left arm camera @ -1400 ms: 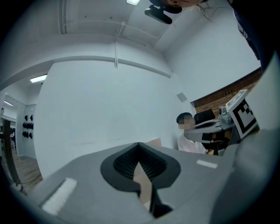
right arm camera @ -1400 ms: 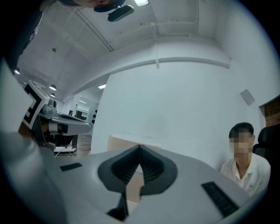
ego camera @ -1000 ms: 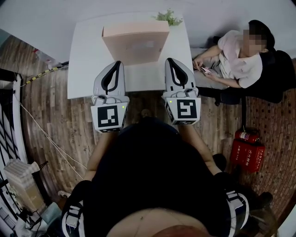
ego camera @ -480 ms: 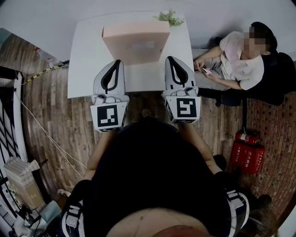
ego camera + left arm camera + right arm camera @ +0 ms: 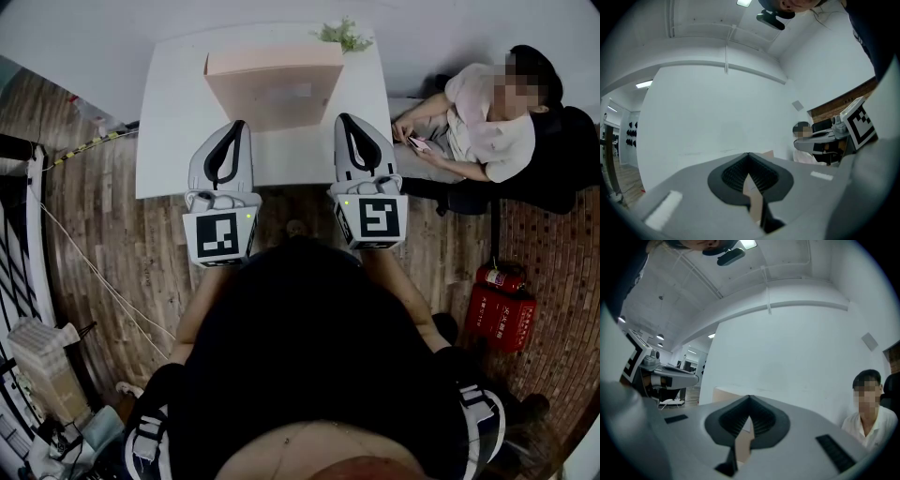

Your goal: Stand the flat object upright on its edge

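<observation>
Grey left gripper (image 5: 238,127), right gripper (image 5: 343,120); black top (image 5: 309,347).

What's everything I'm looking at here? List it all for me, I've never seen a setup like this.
table: one, white, centre of the head view, against the wall
box: one, pale tan, on the table's far half
plant: one, green, small, at the table's far right corner
seated person: one, light top, right of the table, holding a phone
fire extinguishers: apparently two, red, on the floor at right
floor: brown wood planks, around the table
cable: one, pale, across the floor at left
left gripper: one, grey with black jaws, shut and empty, over the table's near edge
right gripper: one, same colours, shut and empty, beside it
wearer's torso: dark clothing, bottom of the head view
</observation>
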The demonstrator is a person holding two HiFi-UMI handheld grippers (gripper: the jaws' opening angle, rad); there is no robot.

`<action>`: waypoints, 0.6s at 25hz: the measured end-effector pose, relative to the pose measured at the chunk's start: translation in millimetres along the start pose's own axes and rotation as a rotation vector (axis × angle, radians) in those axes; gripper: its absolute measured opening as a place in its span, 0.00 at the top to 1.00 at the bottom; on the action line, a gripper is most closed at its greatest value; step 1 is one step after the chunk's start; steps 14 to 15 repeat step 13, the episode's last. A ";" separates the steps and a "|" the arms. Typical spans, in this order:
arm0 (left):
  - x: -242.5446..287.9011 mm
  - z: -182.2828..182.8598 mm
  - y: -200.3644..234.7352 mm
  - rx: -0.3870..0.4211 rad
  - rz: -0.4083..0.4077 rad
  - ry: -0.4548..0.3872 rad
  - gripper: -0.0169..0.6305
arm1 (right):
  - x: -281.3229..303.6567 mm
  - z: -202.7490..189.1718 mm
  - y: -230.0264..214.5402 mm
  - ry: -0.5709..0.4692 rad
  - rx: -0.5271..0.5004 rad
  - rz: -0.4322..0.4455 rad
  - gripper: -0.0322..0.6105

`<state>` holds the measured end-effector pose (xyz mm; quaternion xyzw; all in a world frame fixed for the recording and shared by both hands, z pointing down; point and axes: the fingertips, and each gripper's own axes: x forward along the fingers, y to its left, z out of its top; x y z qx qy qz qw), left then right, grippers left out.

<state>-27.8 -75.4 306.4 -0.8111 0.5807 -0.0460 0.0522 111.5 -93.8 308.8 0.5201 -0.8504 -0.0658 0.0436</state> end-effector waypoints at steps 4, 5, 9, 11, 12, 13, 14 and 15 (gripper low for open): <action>-0.8 -1.5 -1.0 -0.008 0.002 0.004 0.96 | -0.1 -2.2 -1.0 0.006 0.000 0.004 0.93; -0.8 -1.8 -1.3 -0.006 0.003 0.004 0.96 | 0.0 -2.7 -1.2 0.007 0.000 0.005 0.93; -0.9 -1.2 -2.4 -0.002 0.003 0.000 0.96 | 0.1 -2.6 -1.4 0.007 -0.002 0.008 0.93; -0.5 -0.2 -2.9 0.007 0.001 -0.005 0.96 | 0.0 -2.2 -1.2 0.007 -0.004 0.012 0.93; -0.2 0.3 -3.0 0.018 -0.001 -0.008 0.96 | -0.1 -2.0 -1.2 0.007 -0.005 0.013 0.93; 0.1 0.8 -3.1 0.032 -0.003 -0.011 0.96 | -0.1 -1.9 -1.1 0.007 -0.006 0.014 0.93; 0.1 0.8 -3.1 0.032 -0.003 -0.011 0.96 | -0.1 -1.9 -1.1 0.007 -0.006 0.014 0.93; 0.1 0.8 -3.1 0.032 -0.003 -0.011 0.96 | -0.1 -1.9 -1.1 0.007 -0.006 0.014 0.93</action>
